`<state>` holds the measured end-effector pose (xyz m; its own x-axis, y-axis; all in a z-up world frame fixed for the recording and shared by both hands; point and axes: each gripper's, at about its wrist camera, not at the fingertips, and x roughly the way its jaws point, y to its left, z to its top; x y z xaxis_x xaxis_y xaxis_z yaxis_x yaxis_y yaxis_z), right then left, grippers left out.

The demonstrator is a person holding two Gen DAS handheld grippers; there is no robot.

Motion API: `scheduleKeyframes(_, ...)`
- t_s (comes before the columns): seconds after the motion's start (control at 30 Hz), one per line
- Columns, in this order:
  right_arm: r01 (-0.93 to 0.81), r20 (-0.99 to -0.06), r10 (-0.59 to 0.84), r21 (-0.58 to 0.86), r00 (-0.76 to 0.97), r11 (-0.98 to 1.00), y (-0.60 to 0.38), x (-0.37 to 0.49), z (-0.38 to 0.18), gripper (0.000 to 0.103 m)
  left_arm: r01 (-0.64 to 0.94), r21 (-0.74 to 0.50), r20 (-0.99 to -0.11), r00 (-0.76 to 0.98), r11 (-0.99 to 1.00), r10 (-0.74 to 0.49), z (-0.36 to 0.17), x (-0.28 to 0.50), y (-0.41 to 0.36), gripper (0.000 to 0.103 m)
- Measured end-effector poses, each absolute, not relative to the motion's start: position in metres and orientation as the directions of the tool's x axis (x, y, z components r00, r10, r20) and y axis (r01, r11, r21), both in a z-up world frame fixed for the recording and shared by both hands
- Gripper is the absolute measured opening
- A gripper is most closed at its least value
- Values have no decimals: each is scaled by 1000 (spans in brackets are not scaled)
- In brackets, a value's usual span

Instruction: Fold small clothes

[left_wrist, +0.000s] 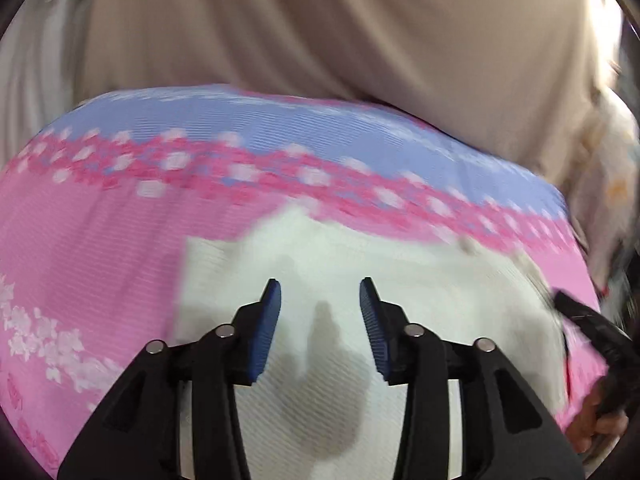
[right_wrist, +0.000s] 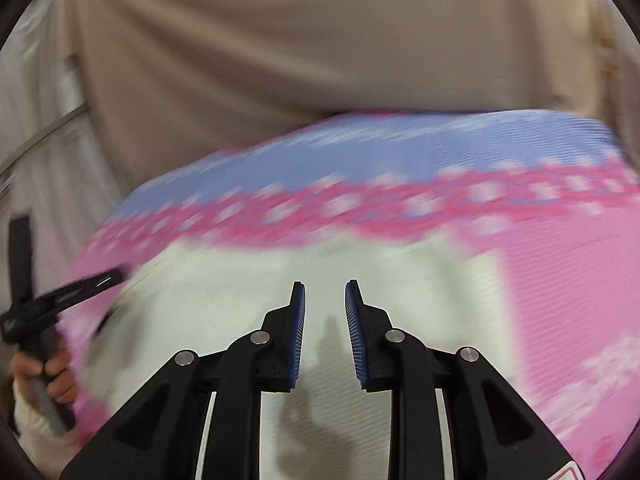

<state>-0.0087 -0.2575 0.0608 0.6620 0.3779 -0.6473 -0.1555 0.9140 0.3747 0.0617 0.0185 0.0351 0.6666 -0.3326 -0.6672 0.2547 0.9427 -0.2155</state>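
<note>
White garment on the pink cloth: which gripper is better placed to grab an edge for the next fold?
Probably left. The left gripper hovers open near the white garment's squared corner. The right gripper, also open and empty, sits over mid-fabric. Blur makes this tentative.

both tools (left_wrist: 320,292) (right_wrist: 325,292) apart-jawed, empty

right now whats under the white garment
The white garment lies on a pink and blue flowered cloth, which shows around its edges. Whatever is directly beneath the garment, and what the cloth itself covers, is hidden.
</note>
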Motion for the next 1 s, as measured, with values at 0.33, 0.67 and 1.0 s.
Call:
scheduleKeyframes(0.33,-24,-759,267,314,594,949,-291,-70,9,9,262,-166,-790,542,951,-287,-19,22,48,35)
scheduleKeyframes(0.67,173,-720,113,311,685,934,-356,-99,41,16,184,-256,-755,576,949,-315,1,-1,88,16)
scheduleKeyframes(1.0,-208,-734,355,288,579,935,-206,24,35,18,310,-201,-771,536,929,-345,-10,61,-27,34)
